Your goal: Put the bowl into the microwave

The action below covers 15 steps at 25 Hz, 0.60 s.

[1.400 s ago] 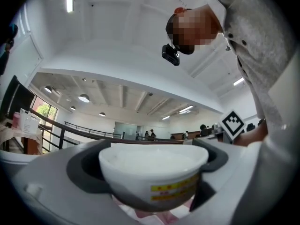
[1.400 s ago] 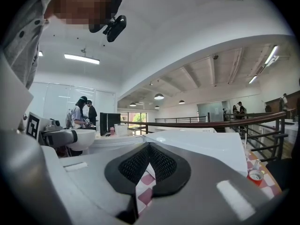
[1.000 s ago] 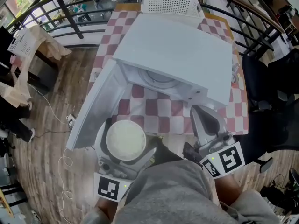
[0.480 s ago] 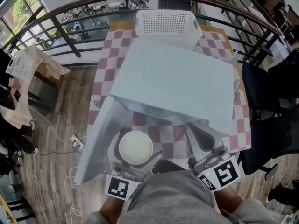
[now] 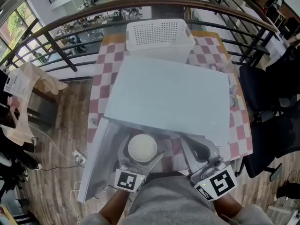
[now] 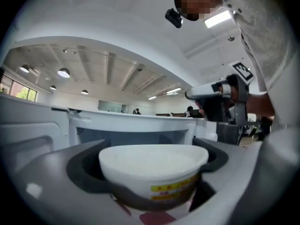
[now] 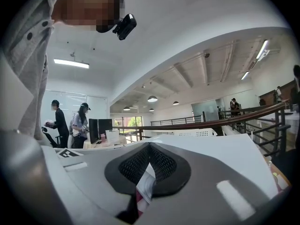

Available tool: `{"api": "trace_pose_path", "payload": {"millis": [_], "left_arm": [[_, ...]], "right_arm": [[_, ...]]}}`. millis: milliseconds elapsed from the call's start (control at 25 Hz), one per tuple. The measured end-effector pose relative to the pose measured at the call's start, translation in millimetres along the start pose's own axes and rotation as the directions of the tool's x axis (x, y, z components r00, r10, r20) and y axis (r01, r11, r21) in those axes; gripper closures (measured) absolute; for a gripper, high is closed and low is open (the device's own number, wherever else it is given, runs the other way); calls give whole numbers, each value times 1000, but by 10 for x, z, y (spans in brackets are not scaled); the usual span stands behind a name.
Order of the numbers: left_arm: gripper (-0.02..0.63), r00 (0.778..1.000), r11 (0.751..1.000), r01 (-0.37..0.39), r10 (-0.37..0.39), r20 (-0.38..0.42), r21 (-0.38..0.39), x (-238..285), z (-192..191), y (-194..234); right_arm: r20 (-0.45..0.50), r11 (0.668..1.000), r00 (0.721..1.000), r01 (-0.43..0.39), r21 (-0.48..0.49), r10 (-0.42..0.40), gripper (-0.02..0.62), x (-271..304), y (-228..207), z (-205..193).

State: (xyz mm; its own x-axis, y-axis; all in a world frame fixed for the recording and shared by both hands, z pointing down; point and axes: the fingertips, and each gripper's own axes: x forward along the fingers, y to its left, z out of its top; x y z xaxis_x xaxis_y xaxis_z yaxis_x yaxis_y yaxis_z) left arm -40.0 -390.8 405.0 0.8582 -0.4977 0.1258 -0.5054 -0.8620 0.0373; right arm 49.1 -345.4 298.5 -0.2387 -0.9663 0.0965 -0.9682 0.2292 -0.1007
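**Microwave [image 5: 168,97] straight ahead, bowl [image 6: 152,165] in my left claw [image 5: 140,150]**

Checked table [image 5: 105,62] carried the white microwave, and its door [image 5: 101,158] hung wide open on my left side. The opening faced me. The white bowl sat upright at that mouth, just under the front edge of the oven's top, clamped round its wall by my left claw, one jaw on each side. As I judged it, the cavity lay directly beyond the bowl, along the line of my jaws, so a straight push forward was what remained. My right claw [image 5: 199,149] waited just beside it, jaws together on nothing, clear of the bowl.
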Motion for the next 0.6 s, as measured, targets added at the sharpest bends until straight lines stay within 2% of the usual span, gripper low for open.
{"api": "trace_pose_path", "payload": {"millis": [280,400,600], "left_arm": [[63,995,1000,21,-20,-101,7,545,-454,133],[63,990,999,35,-30,-136,36,791,-585,181],[63,971,994,67,-45,-235,85,1110,-868,231]], "right_arm": [[23,1000,1000,8,24,-8,597,-9,-70,20],[26,999,999,20,32,-21,597,-22,-109,23],[37,998,998,40,42,-42,597,-32,-138,59]]}}
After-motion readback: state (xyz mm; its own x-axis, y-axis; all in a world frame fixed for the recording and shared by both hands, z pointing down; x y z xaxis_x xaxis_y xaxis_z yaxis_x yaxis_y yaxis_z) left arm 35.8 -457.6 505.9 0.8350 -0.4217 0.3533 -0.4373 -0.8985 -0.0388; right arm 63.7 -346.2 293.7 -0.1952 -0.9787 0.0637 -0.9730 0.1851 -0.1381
